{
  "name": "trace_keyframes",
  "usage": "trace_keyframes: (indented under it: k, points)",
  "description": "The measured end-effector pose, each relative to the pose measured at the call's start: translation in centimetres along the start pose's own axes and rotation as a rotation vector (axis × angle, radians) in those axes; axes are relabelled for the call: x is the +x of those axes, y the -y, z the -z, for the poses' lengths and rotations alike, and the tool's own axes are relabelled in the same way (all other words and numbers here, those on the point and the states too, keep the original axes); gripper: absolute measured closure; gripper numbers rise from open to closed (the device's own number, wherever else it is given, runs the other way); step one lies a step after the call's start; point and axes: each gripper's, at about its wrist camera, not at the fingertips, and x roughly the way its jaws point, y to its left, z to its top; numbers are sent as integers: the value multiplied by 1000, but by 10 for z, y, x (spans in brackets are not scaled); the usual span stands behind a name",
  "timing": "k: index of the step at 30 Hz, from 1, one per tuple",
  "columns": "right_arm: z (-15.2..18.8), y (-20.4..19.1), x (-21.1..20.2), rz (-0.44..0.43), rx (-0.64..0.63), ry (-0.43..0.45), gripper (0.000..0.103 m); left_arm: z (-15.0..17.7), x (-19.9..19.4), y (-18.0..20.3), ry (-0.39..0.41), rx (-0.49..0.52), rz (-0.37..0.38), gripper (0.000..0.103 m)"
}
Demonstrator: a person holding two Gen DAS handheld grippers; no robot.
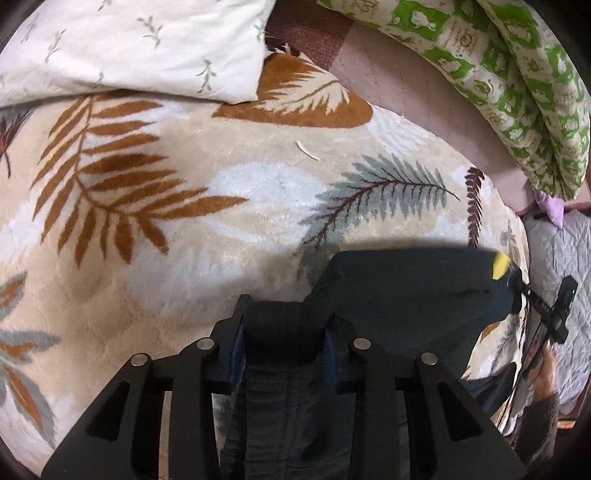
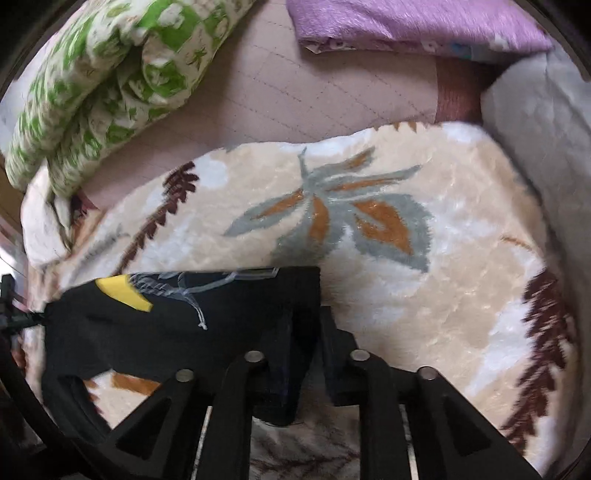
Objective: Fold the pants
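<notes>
While both views were captured, the following conditions applied.

Left wrist view, left gripper (image 1: 282, 332): jaws were clamped on a bunched fold of the pants (image 1: 413, 288).
Left wrist view, pants: dark fabric was stretched from the jaws rightward, above the leaf-print blanket (image 1: 221, 192); a yellow patch (image 1: 500, 266) showed at the far end.
Left wrist view, surroundings: a white pillow (image 1: 129, 48) lay at the top left, a green-patterned quilt (image 1: 517, 85) at the top right.
Right wrist view, right gripper (image 2: 314, 332): jaws were clamped on an edge of the pants (image 2: 184, 332).
Right wrist view, pants: fabric extended leftward over the leaf-print blanket (image 2: 406, 314), with the yellow patch (image 2: 123, 293) and a white drawstring (image 2: 192, 299) visible.
Right wrist view, surroundings: the green-patterned quilt (image 2: 110, 74) lay at the top left, a purple cloth (image 2: 406, 26) at the top.
</notes>
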Motion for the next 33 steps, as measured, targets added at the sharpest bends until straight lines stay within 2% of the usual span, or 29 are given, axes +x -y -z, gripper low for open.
trace_keyframes:
  k: [3, 5, 7, 8, 9, 10, 12, 14, 19, 25, 33]
  points:
    - [-5, 6, 2, -21, 41, 11, 61, -4, 2, 0, -9, -4, 7, 65]
    - [-8, 6, 6, -12, 36, 10, 61, -7, 3, 0, -4, -12, 20, 60]
    - [-13, 4, 12, -7, 29, 7, 61, -11, 3, 0, -6, -21, 24, 60]
    - [-15, 2, 14, -19, 27, 3, 66, -12, 4, 1, -6, -19, 21, 61]
    - [-17, -2, 17, -28, 8, -9, 88, -11, 3, 4, -3, -5, 11, 61]
    - [-18, -8, 19, -16, -27, -24, 95, -10, 3, 7, 3, 18, -6, 61]
    - [-20, -14, 20, 1, -68, -43, 95, -9, 4, 11, 17, 44, -43, 68]
    - [-21, -16, 12, 4, -86, -15, 95, -9, 4, 11, 24, 34, -54, 72]
    - [-25, -22, -8, 33, -137, 37, 95, -11, -6, 11, 64, 10, -57, 72]
    - [-27, -27, -36, 22, -163, 101, 95, -8, -25, 15, 111, 13, -48, 72]
    - [-15, -28, -62, 24, -199, 134, 95, 1, -46, 25, 160, 20, -51, 72]
